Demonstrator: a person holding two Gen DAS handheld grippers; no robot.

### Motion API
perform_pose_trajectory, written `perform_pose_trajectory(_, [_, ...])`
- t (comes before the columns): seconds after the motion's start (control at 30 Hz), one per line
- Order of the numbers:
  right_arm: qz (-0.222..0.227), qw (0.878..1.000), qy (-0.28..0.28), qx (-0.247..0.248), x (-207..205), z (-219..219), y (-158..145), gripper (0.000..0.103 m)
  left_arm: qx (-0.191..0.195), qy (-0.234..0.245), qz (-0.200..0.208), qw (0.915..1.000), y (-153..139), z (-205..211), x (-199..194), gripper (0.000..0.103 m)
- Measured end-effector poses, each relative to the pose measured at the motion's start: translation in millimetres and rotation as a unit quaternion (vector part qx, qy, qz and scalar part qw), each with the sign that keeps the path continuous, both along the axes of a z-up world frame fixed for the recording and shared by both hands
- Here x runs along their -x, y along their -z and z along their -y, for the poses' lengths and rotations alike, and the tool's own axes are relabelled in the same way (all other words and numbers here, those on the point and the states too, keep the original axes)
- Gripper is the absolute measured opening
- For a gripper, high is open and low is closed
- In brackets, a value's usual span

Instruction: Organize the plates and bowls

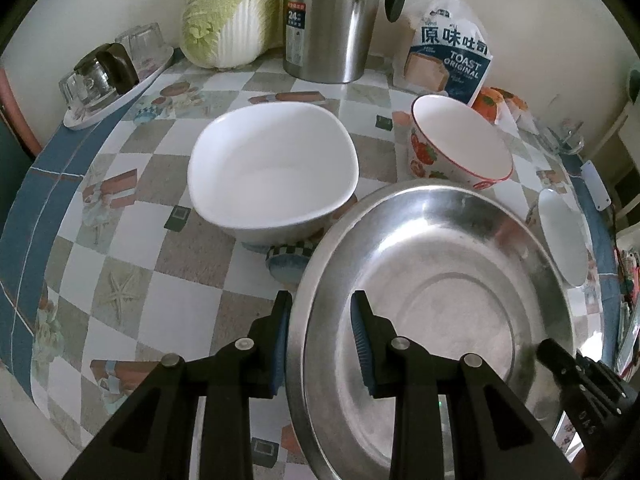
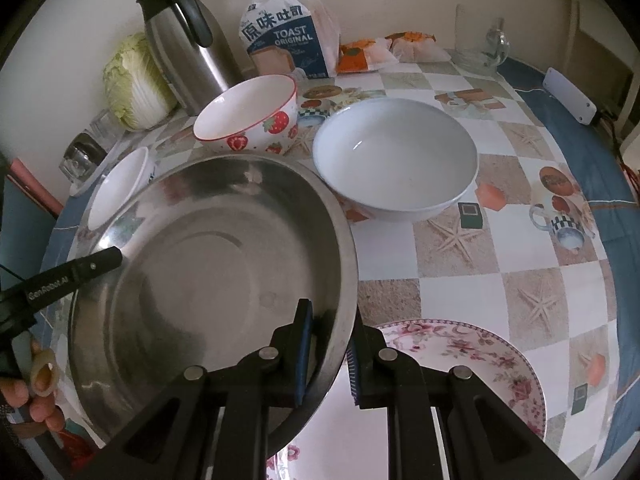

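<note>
A large steel basin (image 1: 440,280) (image 2: 200,260) hangs tilted above the checked table, held at both sides. My left gripper (image 1: 320,320) is shut on its left rim, one pad outside and one inside. On the opposite rim my right gripper (image 2: 330,340) is shut the same way. A white squarish bowl (image 1: 272,168) stands behind the basin on the left. The strawberry bowl (image 1: 460,144) (image 2: 248,116) sits further back. To the right is a round white bowl (image 2: 396,160). A floral plate (image 2: 480,360) lies partly under the basin's right edge.
Along the wall stand a cabbage (image 1: 228,12), a steel thermos (image 1: 332,20), a toast bag (image 1: 448,56) and orange snack packets (image 2: 360,54). A tray of glasses (image 1: 108,80) sits at the far left. A white power strip (image 2: 568,96) lies at the right table edge.
</note>
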State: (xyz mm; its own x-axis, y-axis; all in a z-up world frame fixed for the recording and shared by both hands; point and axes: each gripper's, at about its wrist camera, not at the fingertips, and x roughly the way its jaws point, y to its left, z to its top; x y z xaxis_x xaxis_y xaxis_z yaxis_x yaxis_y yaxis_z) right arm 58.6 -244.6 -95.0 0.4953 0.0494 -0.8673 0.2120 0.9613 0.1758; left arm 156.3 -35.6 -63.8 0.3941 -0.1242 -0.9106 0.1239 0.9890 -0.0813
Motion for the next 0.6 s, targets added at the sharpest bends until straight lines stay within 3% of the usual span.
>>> perform_pose_trajectory(0.6, [0.003,1.000,0.011,0.015,-1.3,-1.1,4.1,0.017,-0.005,0.003,-0.009,0.9999,9.2,3.9,-3.2,0.031])
